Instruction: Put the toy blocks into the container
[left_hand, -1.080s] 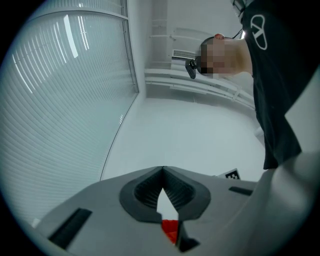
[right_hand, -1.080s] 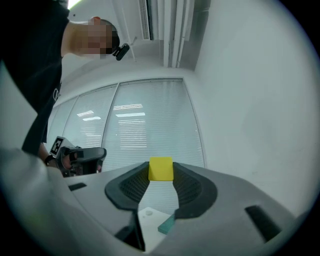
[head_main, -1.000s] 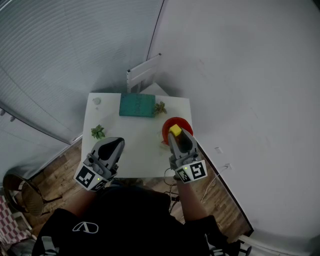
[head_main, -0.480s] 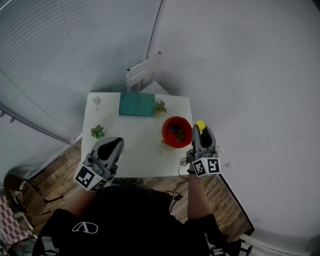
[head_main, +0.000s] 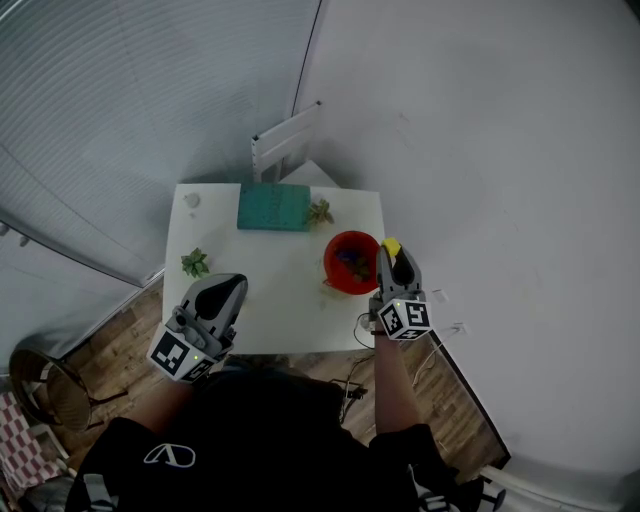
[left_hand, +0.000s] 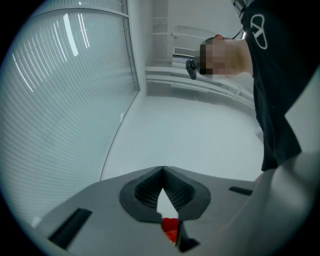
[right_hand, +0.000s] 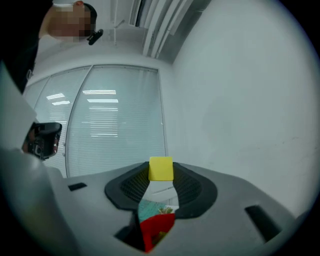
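Item: small yellow toy cube (right_hand: 161, 169), pinched at the tips of the right gripper (head_main: 393, 252), carried high for dropping. Location: 3 o'clock of the round red container (head_main: 331, 262), just beside its rim.
Left gripper (head_main: 228, 290): claw pressed together, parked at the white table's (head_main: 270, 300) 7 o'clock edge.
Change: half a second ago the cube was further out at 3 o'clock; the left gripper has not moved.

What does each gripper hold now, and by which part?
The right gripper holds a yellow block by two opposite sides, at its jaw tips. The left gripper is shut, empty.
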